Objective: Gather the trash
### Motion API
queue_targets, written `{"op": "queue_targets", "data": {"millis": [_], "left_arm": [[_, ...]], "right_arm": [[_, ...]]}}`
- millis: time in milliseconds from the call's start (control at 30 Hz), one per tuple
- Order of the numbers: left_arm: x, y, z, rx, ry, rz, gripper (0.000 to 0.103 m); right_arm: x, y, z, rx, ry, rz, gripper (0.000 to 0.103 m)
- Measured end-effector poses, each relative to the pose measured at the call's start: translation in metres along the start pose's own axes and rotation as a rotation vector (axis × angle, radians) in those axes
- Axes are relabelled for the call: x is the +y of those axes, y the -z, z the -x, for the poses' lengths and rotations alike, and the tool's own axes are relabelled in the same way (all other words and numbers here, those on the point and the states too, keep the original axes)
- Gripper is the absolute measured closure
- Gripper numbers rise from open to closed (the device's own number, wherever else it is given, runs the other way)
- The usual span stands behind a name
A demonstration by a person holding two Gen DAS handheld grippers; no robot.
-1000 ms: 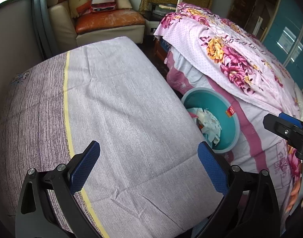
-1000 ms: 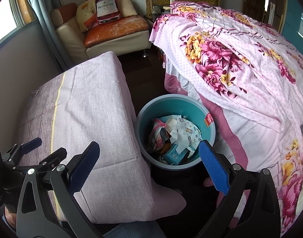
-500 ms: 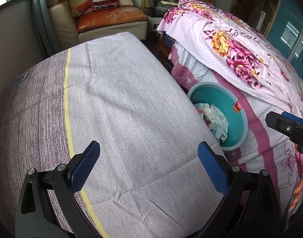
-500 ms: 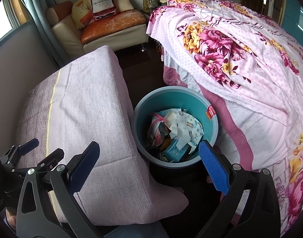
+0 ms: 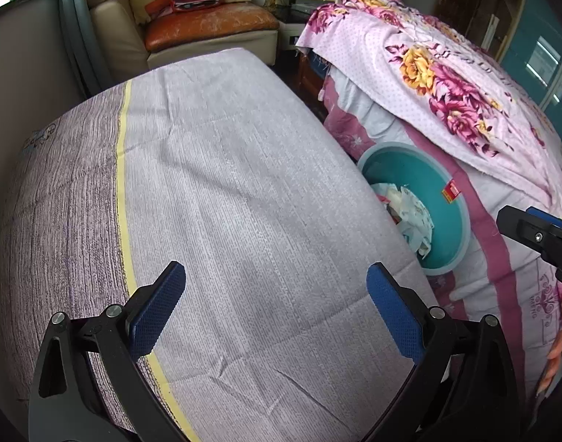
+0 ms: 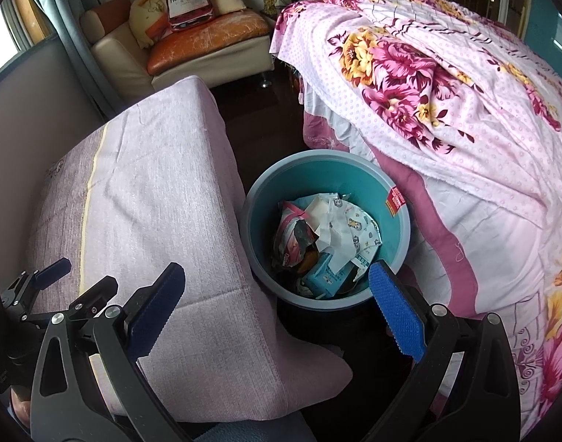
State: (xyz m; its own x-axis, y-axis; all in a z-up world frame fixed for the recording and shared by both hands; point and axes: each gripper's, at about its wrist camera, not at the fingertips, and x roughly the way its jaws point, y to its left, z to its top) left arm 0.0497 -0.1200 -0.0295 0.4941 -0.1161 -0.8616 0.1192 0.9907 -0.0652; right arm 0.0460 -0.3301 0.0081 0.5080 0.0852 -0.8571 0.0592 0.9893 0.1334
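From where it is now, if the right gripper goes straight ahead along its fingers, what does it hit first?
Most likely the teal bin: the open right gripper points at its near rim and the paper trash inside. The covered table edge sits just left; depth is uncertain.

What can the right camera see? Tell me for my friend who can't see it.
A teal bin full of paper trash sits on the floor between a lilac covered block and a flowery bed. The open, empty right tool points at it.
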Motion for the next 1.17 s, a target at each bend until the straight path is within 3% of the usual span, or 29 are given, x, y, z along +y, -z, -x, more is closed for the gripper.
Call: {"op": "queue_targets", "data": {"millis": [667, 1167], "left_arm": [[-0.006, 0.002, -0.022, 0.052, -0.008, -0.015, 0.004], [-0.005, 0.001, -0.014, 0.042, 0.018, 0.004, 0.004]], "right_arm": [[-0.008, 0.000, -0.022, 0.036, 0.005, -0.020, 0.007], [-0.006, -0.003, -0.009, 0.011, 0.028, -0.006, 0.007]]}}
